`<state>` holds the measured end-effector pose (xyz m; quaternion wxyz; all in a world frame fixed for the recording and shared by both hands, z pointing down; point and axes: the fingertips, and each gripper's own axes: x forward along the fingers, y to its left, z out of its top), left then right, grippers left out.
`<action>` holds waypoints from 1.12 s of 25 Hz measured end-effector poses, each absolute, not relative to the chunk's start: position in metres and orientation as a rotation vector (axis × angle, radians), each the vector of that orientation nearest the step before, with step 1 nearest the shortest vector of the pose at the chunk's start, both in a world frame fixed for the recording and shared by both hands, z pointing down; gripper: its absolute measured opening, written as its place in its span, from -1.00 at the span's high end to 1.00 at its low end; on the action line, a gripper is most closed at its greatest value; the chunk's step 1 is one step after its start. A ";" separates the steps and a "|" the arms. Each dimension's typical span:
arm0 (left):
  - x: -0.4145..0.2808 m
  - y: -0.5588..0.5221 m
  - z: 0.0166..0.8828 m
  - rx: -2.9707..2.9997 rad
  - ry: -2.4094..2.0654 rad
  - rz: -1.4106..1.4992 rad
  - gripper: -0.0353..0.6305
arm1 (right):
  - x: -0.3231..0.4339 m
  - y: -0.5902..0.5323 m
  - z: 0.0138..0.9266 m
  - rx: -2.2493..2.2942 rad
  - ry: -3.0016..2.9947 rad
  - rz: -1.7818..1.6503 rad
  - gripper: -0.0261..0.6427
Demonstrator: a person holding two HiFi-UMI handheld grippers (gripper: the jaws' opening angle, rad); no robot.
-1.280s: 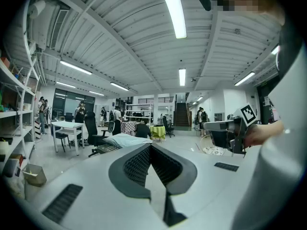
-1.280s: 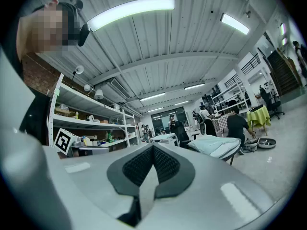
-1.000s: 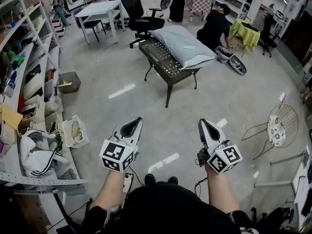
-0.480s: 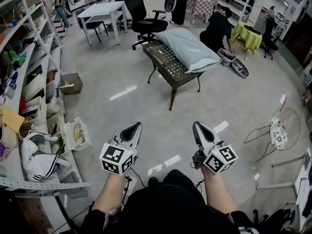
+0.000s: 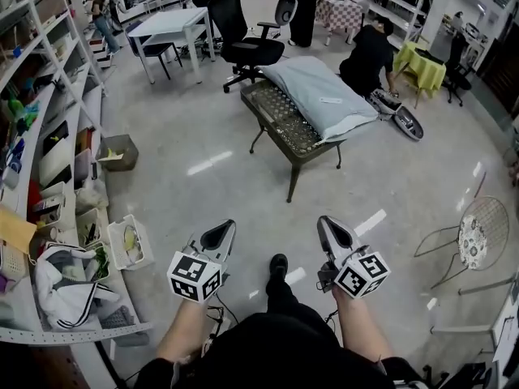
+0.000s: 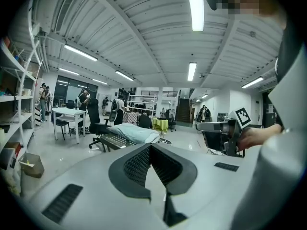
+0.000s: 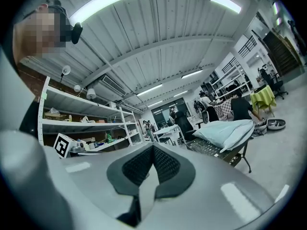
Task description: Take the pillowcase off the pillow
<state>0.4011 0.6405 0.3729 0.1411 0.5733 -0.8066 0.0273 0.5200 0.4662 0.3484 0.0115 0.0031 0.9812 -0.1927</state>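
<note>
Clearly not started: the pillow (image 5: 320, 94) lay cased on a table (image 5: 282, 117), well away. Left gripper (image 5: 219, 235) and right gripper (image 5: 332, 230) were closed, empty.

- left gripper (image 5: 220, 235): jaws closed together, nothing between them; tips tilted slightly downward.
- right gripper (image 5: 331, 232): jaws closed, empty; roughly level.
- left forearm (image 5: 182, 331) and right forearm (image 5: 359, 327): bare, extended forward, side by side, apart.
</note>
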 end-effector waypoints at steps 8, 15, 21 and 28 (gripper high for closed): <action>0.290 0.527 0.381 1.631 -2.288 0.120 0.89 | 0.402 0.362 0.359 0.060 3.079 -0.637 0.89; 0.233 0.431 0.365 1.667 -2.265 0.149 0.89 | 0.333 0.278 0.351 0.086 3.057 -0.673 0.89; 0.195 0.382 0.359 1.719 -2.254 0.158 0.89 | 0.304 0.236 0.356 0.018 3.047 -0.697 0.89; 0.139 0.311 0.368 1.849 -2.159 0.156 0.89 | 0.265 0.183 0.365 -0.164 3.039 -0.692 0.89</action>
